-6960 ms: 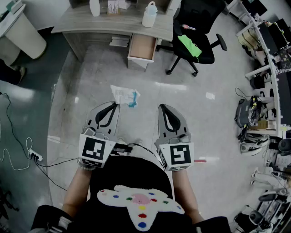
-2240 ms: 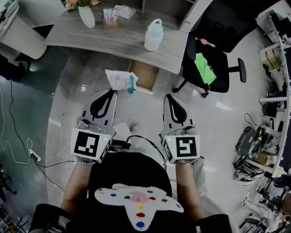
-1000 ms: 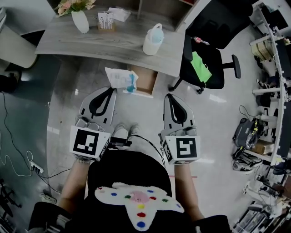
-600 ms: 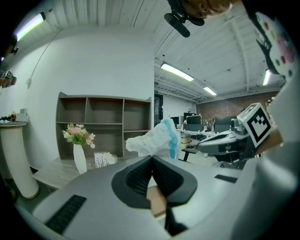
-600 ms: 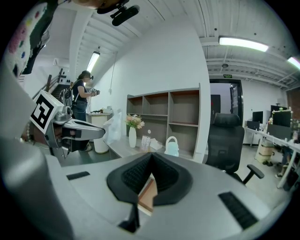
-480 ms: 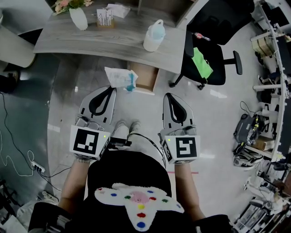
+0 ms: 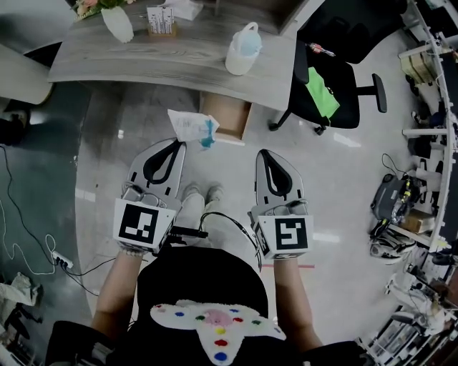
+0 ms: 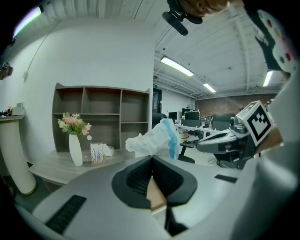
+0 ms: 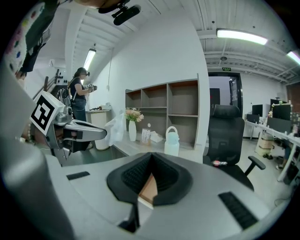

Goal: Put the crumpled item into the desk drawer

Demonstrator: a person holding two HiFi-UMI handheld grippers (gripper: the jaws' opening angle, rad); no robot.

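Left gripper [image 7: 176,142], crumpled item [image 7: 190,126] clamped at tip

No text legible; the green sign [image 9: 227,69] and desk card [image 7: 160,19] carry print too small to read.

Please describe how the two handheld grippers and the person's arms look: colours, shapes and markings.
The left gripper and right gripper have grey, teardrop-shaped bodies with black ribbed insides. Each carries a white cube with black square markers. A thin black cable loops between them. No sleeves cover the forearms; the top is black.
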